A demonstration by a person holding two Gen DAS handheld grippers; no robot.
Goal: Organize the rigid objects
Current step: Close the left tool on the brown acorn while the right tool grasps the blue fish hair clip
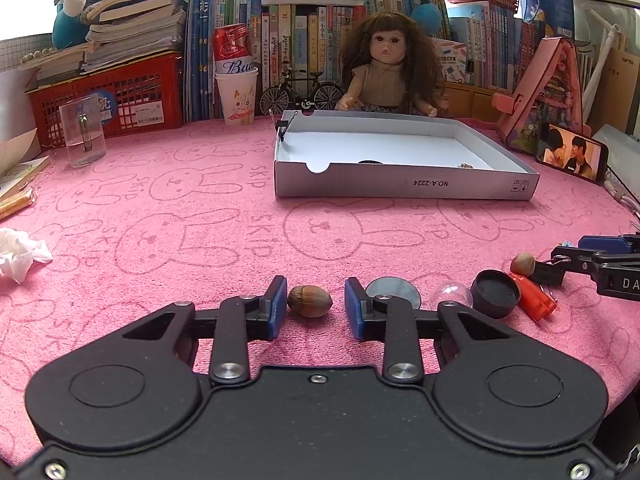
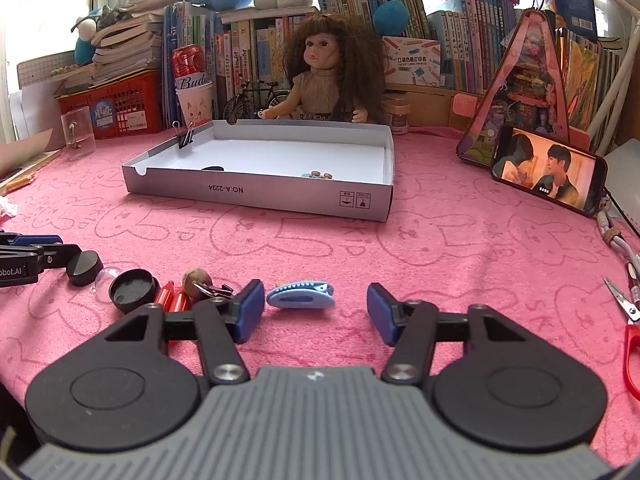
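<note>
Fingers of the left gripper sit low over the pink desk with a brown hazelnut between them. Its left pad touches the nut, while a small gap shows on the other side, so the nut is bracketed rather than clamped. At about three o'clock from the nut lie a grey disc, a clear dome, a black cap, a red plastic piece and a second nut, all close together.

In the right wrist view, the right gripper has its fingers apart around a small blue hair clip. The clip lies flat on the desk, close to the left pad, with a clear gap to the right pad; neither pad presses on it. At nine o'clock from the clip lies the same cluster of small things, and red-handled scissors lie at three o'clock near the desk's edge.

At twelve o'clock from both grippers, well apart, stands a shallow white box with a black binder clip on its left wall and a few small items inside. Behind it sits a doll, and a phone is propped at two o'clock.
</note>
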